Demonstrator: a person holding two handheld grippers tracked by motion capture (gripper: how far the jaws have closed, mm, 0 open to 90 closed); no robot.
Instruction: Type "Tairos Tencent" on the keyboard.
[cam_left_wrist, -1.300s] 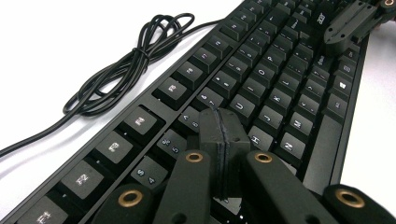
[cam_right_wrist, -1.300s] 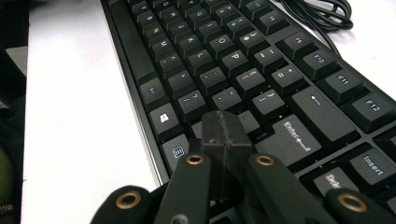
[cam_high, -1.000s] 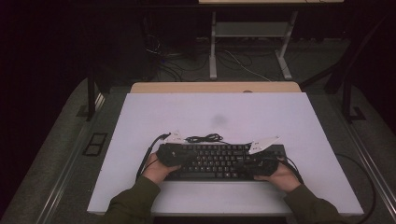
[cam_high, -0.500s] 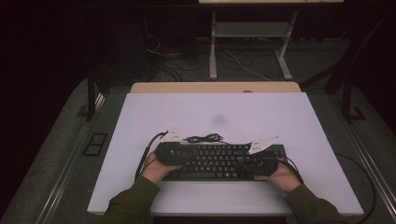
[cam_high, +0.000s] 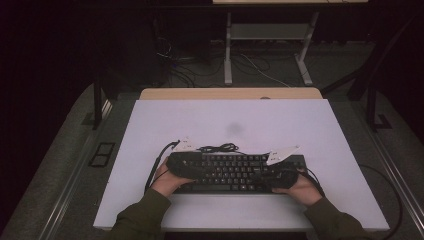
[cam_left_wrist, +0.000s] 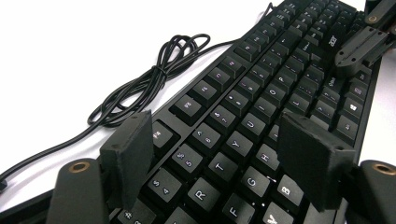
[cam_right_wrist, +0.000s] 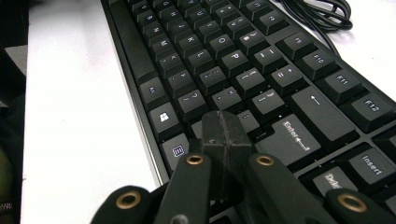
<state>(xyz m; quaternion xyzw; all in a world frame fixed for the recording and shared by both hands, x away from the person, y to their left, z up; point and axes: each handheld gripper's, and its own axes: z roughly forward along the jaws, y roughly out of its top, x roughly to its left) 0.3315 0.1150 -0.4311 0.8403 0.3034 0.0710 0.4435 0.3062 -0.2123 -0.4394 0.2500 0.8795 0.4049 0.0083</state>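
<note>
Within the last moments the left gripper (cam_left_wrist: 215, 158) had been opening its jaws, and nothing was caught between them: the left gripper view showed the two black pads (cam_left_wrist: 128, 156) standing wide apart above the keys of the black keyboard (cam_high: 235, 172), with the letter rows plainly visible in the gap. Compared with the high view a second before, the keyboard had not shifted; it lay in the same spot on the near half of the white tabletop (cam_high: 300, 125), long side toward the person, its bundled cable (cam_left_wrist: 154, 79) lying on the surface just behind it. Both hands had kept their places at the keyboard's two ends. The opening probably meant that the left side had finished a press or a pinch and was being readied for the next one.

The right gripper (cam_right_wrist: 227, 133) had its jaws pressed fully together, pad against pad, with nothing between them. In the right gripper view the joined tip pointed down at the keys near the Enter key (cam_right_wrist: 292, 135), over the bottom rows, like a single finger. Whether the tip actually touched a keycap could not be told from these views. In the left gripper view the same closed tip (cam_left_wrist: 355, 51) appeared far off over the keyboard's opposite end.
</note>
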